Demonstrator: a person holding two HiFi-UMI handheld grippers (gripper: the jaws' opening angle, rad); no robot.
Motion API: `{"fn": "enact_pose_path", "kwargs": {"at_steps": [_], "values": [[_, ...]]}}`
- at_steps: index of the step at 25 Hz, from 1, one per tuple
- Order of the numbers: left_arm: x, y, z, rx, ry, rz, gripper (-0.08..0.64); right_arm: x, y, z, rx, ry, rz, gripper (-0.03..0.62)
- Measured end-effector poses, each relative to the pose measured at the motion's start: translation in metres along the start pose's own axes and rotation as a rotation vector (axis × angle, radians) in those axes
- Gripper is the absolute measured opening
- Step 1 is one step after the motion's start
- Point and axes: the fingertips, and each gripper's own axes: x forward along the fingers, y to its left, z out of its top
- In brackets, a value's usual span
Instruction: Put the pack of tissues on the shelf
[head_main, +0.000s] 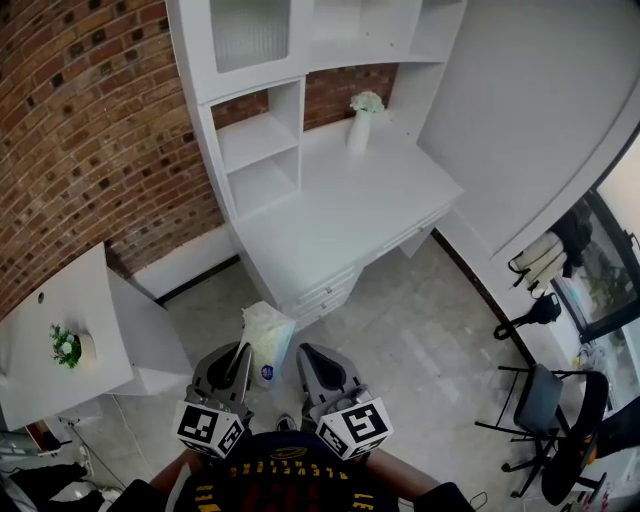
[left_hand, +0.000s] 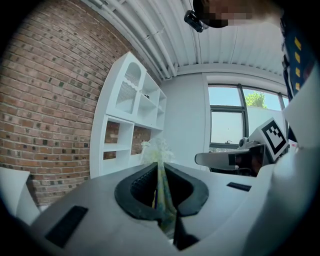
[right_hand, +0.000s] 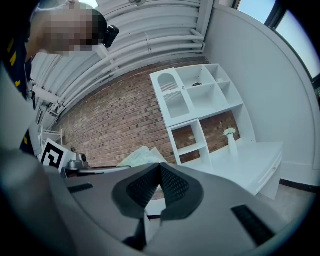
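Brick wall (head_main: 90, 130), white desk (head_main: 330, 230) with vase (head_main: 359, 128); tissue pack (head_main: 268, 335) in left gripper (head_main: 242, 352)

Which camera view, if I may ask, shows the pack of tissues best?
Head view: the white plastic pack of tissues shows nearly whole, held by the left gripper. Left gripper view: only its pinched edge. Right gripper view: a corner.

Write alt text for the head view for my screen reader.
The left gripper pinches a pack of tissues by its edge above the floor; the right gripper beside it has its jaws together, empty. Ahead stands a white desk with shelves against a brick wall.
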Motion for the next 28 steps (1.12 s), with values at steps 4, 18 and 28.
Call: {"fn": "enact_pose_path", "kwargs": {"at_steps": [4,18,28], "values": [[0.033,0.012,0.0,-0.001,0.001,0.012,0.014,0.025,-0.028,0.009,0.0,0.005,0.014,0.005],[0.147,0.031,0.025,-0.014,-0.002,0.084,0.014,0.094,-0.124,0.038,-0.002,0.05,0.093,0.006],[0.177,0.036,0.039,0.013,-0.008,0.173,0.014,0.121,-0.158,0.052,0.018,0.037,0.172,0.006]]}}
